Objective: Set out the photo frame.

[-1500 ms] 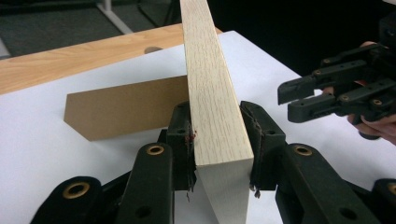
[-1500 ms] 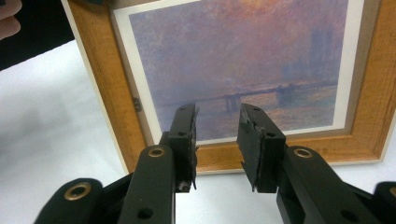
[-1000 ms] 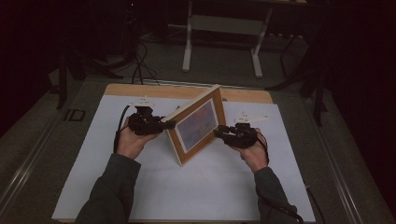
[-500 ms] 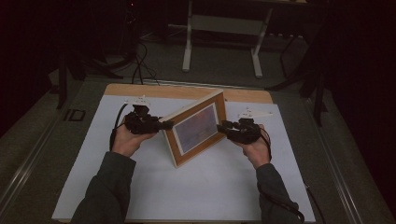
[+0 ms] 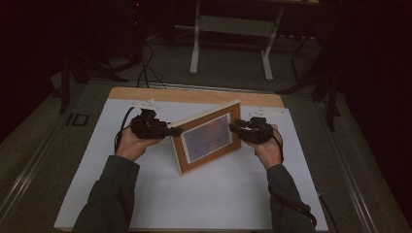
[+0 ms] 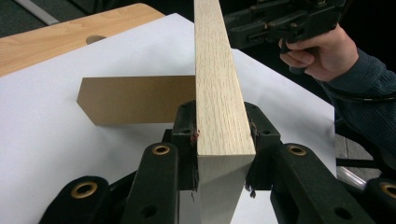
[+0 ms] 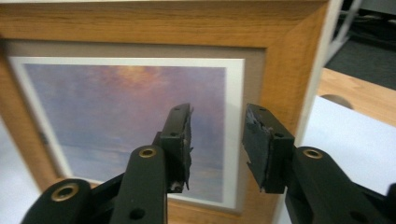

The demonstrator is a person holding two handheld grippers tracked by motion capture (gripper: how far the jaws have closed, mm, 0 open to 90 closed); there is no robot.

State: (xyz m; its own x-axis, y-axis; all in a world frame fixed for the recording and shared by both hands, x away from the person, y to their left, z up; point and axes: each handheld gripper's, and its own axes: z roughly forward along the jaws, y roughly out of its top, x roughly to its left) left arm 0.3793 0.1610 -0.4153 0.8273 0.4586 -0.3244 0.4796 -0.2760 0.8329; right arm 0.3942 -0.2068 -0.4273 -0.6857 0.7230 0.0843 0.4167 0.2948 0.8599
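White sheet point(image 5: 194, 194) covers the table point(image 5: 194, 93). Wooden picture frame point(image 5: 206, 137) stands upright mid-sheet, its brown back stand point(image 6: 135, 99) on the sheet. Left gripper point(image 5: 171, 131) clamped on the frame's left edge. Right gripper point(image 5: 233, 127) just in front of the picture; jaws apart, just been opening, gripping nothing.

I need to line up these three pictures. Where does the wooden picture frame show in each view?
High view: the picture frame stands tilted at the table's centre, between both tongs.
Left gripper view: its pale edge runs up the middle, clamped in the left tongs.
Right gripper view: its front face spans the picture, behind the open right tongs.
Shared landmark: the white sheet under the frame.
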